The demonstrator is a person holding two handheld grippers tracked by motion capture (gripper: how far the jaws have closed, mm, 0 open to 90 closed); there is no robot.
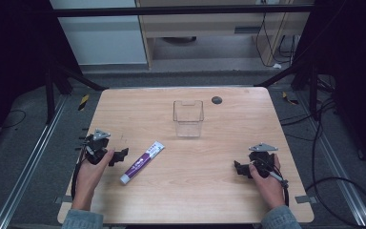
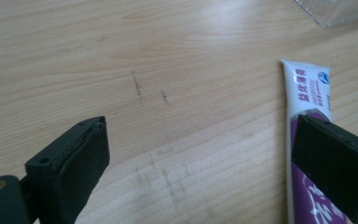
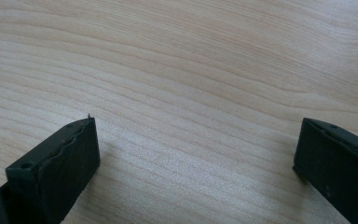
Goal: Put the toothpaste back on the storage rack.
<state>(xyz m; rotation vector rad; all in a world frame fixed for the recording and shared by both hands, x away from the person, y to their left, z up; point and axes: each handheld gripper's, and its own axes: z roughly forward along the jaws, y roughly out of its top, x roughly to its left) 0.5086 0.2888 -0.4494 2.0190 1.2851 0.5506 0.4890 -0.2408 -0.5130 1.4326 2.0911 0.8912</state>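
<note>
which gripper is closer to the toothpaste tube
Left. The left gripper sits just beside the toothpaste tube, jaws open and not touching it. The right gripper rests far across the table, on the tube's other side, jaws open.

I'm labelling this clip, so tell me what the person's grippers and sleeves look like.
Both the left gripper and the right gripper are black, each topped by a grey three-cornered plate. Their fingers are blocky, with flat black pads. A black cable trails from each. The sleeves are blue-grey denim.
</note>
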